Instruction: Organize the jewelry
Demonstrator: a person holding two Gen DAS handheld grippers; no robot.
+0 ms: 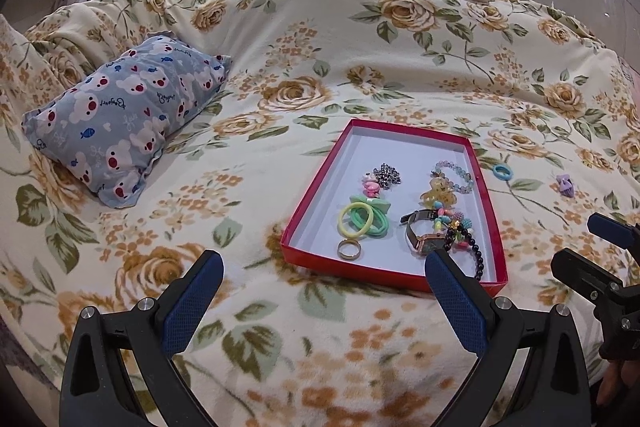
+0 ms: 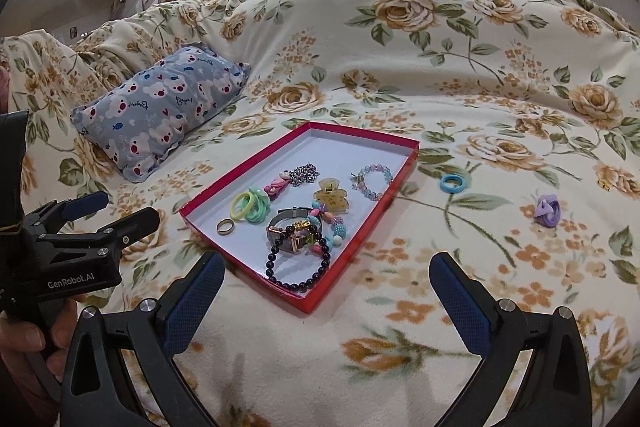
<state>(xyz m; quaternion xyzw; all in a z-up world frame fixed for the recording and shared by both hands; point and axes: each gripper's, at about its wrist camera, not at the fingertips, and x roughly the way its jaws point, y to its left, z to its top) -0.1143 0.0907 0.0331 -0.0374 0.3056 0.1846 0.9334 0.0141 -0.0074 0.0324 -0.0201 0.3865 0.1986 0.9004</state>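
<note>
Both grippers' fingers (image 2: 460, 303) spread, empty, before red tray (image 2: 362, 239) (long axis running away, leftward-tilted).

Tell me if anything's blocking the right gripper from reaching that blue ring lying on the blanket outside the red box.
Nothing visible does. The right gripper is open, and only bare floral blanket lies between it and the blue ring, which sits just right of the red box.

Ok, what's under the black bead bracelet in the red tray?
The black bead bracelet lies partly over the watch in the red tray. The watch face is partly covered; the colourful bead string sits beside.
</note>
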